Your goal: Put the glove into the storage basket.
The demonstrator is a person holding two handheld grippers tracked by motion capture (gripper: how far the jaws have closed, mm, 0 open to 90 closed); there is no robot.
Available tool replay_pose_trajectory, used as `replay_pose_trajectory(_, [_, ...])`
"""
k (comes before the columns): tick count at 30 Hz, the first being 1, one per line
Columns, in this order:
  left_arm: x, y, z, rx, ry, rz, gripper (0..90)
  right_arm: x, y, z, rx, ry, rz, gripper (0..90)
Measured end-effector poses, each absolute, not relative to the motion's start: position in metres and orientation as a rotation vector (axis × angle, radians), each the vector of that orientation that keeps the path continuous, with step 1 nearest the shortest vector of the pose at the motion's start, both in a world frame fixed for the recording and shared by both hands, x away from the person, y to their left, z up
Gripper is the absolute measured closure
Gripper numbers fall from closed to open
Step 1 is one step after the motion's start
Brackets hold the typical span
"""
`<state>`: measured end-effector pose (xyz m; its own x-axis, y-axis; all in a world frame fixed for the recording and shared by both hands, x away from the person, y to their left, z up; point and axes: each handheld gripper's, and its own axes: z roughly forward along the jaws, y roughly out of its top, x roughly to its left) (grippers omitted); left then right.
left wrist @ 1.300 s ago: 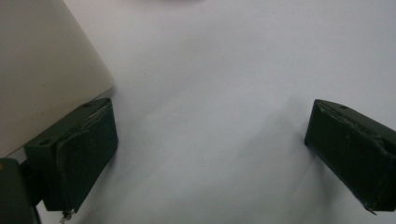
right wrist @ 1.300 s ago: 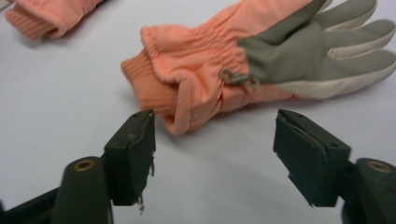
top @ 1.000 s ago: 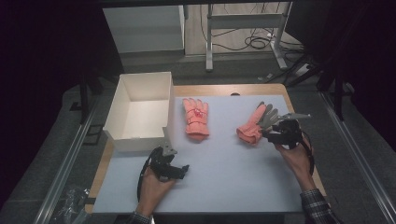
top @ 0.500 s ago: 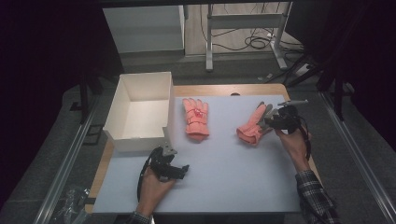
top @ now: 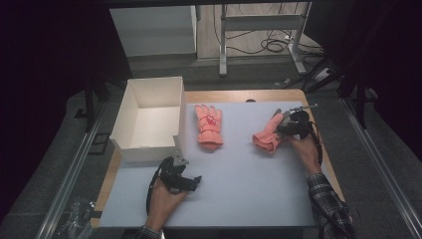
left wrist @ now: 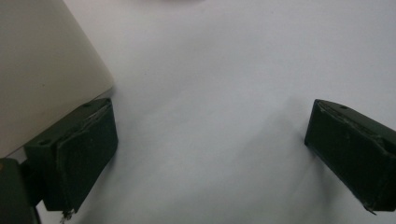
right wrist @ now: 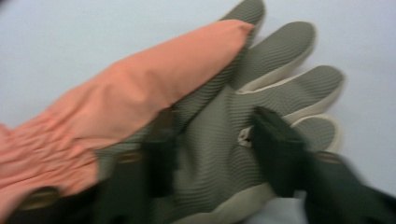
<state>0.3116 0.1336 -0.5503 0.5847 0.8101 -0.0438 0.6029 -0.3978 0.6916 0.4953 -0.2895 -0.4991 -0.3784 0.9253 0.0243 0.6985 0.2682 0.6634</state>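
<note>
The right gripper [right wrist: 210,154] has its fingers closing astride the palm-up glove [right wrist: 196,116] right of the box [top: 149,119], while the open, empty left gripper [left wrist: 210,154] sits just beside the box.

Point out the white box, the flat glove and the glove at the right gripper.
white box [top: 130,107]: high view, on its left wall.
flat glove [top: 209,127]: high view, on its back.
glove at the right gripper [right wrist: 215,140]: right gripper view, on its grey palm.

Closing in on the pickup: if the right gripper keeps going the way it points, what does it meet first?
The grey palm of the right-hand glove: the right gripper already straddles it, its fingers just closing, though contact is unclear through the blur.
</note>
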Motion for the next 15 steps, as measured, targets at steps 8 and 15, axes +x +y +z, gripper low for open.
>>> replay_pose_trajectory(8, [0.312,0.134,-0.55,2.138,1.117,0.395,2.5,0.489,-0.284,-0.494,1.439,2.179,0.831,83.0])
replay_pose_trajectory(15, [0.312,0.134,-0.55,2.138,1.117,0.395,2.5,0.485,-0.288,-0.485,1.438,2.195,0.872,82.8])
